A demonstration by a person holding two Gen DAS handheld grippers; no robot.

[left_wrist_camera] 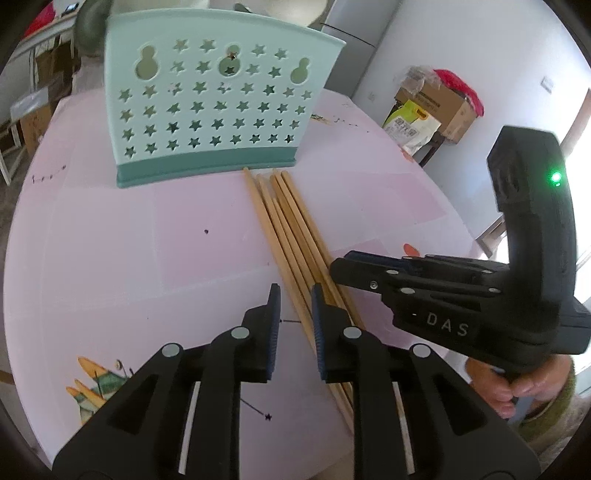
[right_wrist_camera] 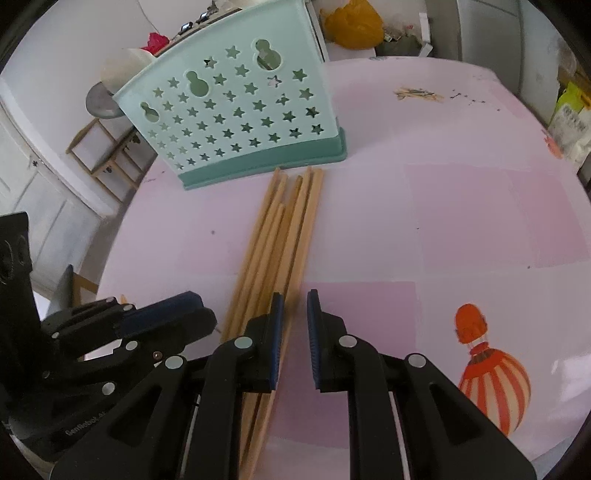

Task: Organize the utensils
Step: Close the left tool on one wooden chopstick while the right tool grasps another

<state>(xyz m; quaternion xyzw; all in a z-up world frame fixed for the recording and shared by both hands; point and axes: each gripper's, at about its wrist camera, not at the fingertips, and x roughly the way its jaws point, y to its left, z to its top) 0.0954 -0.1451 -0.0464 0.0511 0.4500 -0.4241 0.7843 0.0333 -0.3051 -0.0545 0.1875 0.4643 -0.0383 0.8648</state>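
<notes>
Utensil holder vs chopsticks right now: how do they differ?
The utensil holder is mint-green plastic with star cutouts; the chopsticks are plain light wood. The utensil holder stands upright; the chopsticks lie flat in a loose bundle. The utensil holder is one wide piece; the chopsticks are several thin sticks. Both rest on the pink table, chopstick ends near the holder's base.

Pink tablecloth (right_wrist_camera: 461, 206) covers the whole round table, with an orange striped balloon print (right_wrist_camera: 491, 384) at lower right of the right view. Far right of the left view there's a cardboard box (left_wrist_camera: 441, 103) with a yellow-green bag (left_wrist_camera: 410, 123) beside it. Yellow plastic bag (right_wrist_camera: 351, 24) up top in the right view.
</notes>
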